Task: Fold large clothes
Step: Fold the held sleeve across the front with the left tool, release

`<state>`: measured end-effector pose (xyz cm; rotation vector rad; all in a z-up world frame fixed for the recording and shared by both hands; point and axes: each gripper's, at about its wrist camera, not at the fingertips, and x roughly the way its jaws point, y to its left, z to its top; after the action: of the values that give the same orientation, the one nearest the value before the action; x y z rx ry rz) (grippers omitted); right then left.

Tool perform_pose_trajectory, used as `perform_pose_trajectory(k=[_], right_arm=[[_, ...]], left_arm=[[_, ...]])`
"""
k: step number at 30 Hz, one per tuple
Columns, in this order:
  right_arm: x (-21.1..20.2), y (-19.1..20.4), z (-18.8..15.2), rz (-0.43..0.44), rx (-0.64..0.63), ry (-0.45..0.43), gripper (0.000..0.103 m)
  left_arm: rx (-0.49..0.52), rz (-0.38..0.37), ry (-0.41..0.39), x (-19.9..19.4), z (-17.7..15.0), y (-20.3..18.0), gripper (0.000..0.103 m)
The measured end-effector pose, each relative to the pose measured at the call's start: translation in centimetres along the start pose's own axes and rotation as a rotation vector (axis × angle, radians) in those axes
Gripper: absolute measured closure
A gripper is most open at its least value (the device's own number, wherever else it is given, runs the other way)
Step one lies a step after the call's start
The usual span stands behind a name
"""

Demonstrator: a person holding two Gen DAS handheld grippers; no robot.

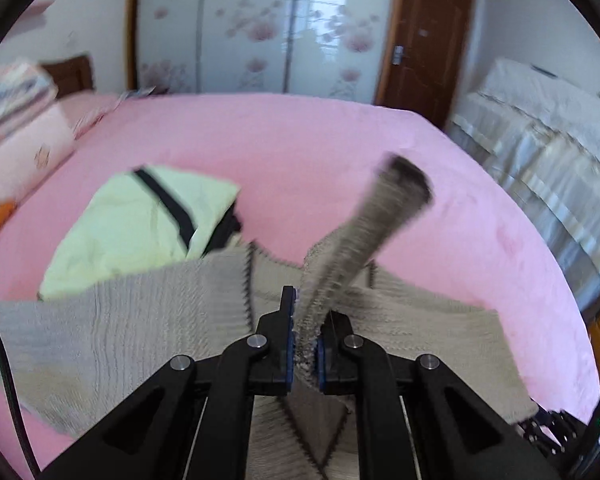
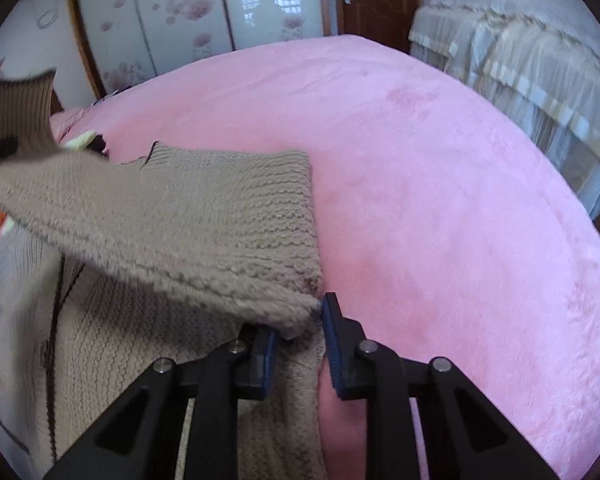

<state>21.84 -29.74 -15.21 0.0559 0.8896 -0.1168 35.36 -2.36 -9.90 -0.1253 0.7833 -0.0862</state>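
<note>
Left wrist: folded yellow-green garment beside sweater

Both the left gripper and right gripper are black angular linkages with silver pivot screws and blue ribbed finger pads; a black cable runs left of the left gripper.

beyond and to the right of the beige cardigan the pink bed lies bare and passable. at the cardigan's far left, a folded pale yellow garment lies touching it, blocking that side.
</note>
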Motion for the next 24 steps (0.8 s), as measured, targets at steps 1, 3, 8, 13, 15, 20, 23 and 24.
perform_pose_trajectory(k=[1, 3, 8, 13, 15, 20, 23, 24], right_arm=[[0.1, 0.6, -0.2, -0.017, -0.028, 0.001, 0.081], [0.6, 1.7, -0.5, -0.058, -0.087, 0.007, 0.079], [0.6, 1.9, -0.6, -0.090, -0.126, 0.040, 0.071], [-1.7, 0.5, -0.2, 0.071, -0.091, 0.066, 0.057], [-3.6, -0.1, 0.1, 0.142, -0.078, 0.046, 0.048], [-4.5, -1.0, 3.2, 0.166, -0.006, -0.005, 0.033], [-1.7, -0.3, 5.8, 0.112, 0.005, 0.000, 0.033], [0.0, 0.2, 6.7, 0.089, -0.002, 0.008, 0.033]], left_arm=[[-0.033, 0.014, 0.036, 1.3, -1.4, 1.3, 0.097], [-0.065, 0.045, 0.135, 4.3, -4.1, 3.4, 0.096], [-0.119, -0.017, 0.226, 6.1, -8.7, 6.5, 0.079], [-0.071, -0.040, 0.203, 3.0, -6.6, 7.2, 0.028], [-0.056, -0.041, 0.160, 1.7, -5.5, 7.9, 0.024], [-0.010, 0.056, 0.143, 2.2, -3.3, 9.5, 0.024], [0.030, 0.115, 0.198, 4.2, -3.4, 9.3, 0.063], [0.036, 0.124, 0.229, 5.2, -3.7, 9.2, 0.073]])
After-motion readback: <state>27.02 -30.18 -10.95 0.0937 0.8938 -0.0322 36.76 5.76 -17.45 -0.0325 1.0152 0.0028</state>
